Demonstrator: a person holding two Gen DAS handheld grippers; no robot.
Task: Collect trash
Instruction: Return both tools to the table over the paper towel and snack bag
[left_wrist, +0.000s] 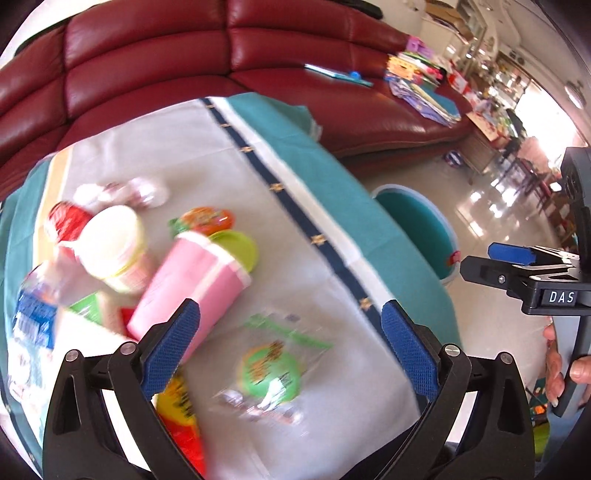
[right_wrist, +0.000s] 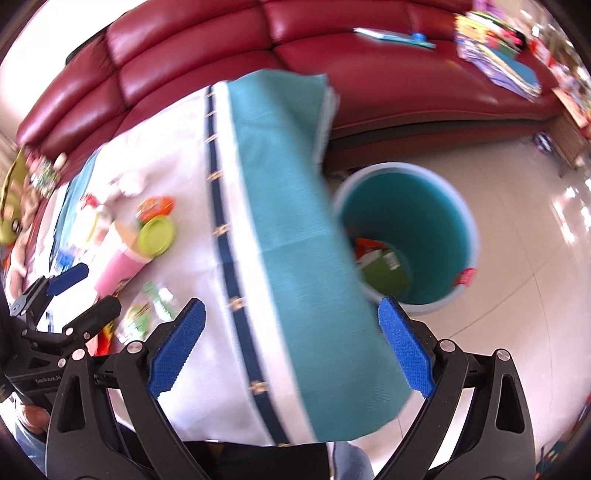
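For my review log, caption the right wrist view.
Open right gripper hovers over the tablecloth edge, teal bin with trash beside it.

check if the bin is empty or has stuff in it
Not empty: the bin on the floor already holds a green box and an orange wrapper at the bottom.

Left wrist view: looks forward and down between its own blue-padded fingers, close over the white tablecloth with teal border (left_wrist: 229, 155), facing the dark red leather sofa (left_wrist: 155, 48).

Right wrist view: same heading, set further right over the cloth's teal edge, above the round teal plastic bin (right_wrist: 458, 221) on the floor.

Shared: sofa, tablecloth, pink paper cup (left_wrist: 192, 277), bin.
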